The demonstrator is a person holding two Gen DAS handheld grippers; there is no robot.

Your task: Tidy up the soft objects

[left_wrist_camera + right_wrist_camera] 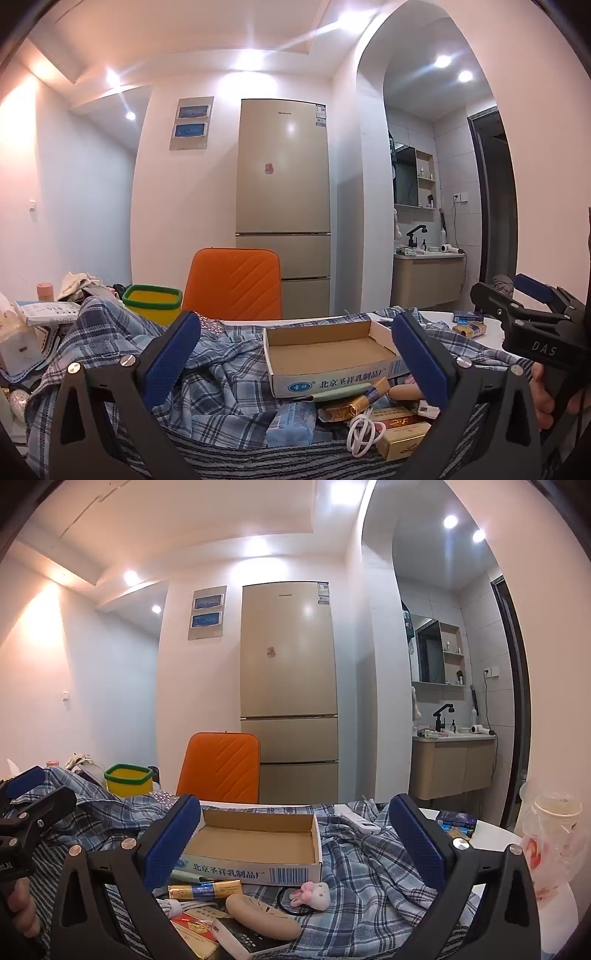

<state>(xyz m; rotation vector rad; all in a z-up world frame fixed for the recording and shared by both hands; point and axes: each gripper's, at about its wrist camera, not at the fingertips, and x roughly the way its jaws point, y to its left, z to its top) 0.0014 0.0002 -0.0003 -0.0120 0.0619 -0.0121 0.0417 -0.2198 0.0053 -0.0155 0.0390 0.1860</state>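
Observation:
A blue plaid cloth [207,376] lies crumpled over the table; it also shows in the right wrist view [365,867]. A striped grey cloth [258,458] lies under it at the front. An empty cardboard box [328,350] sits on the plaid cloth, also in the right wrist view [258,843]. A small plush bunny on a hair tie [312,895] lies in front of the box. My left gripper [295,354] is open and empty above the cloth. My right gripper [295,834] is open and empty over the box; it shows at the right of the left wrist view [532,306].
Cigarette packs [402,432], a white cable [364,432], a tan oval item [262,915] and a power strip [360,821] litter the table. A yellow bin with green rim [153,301], an orange chair [232,284] and a fridge [284,206] stand behind. A plastic cup [550,834] stands right.

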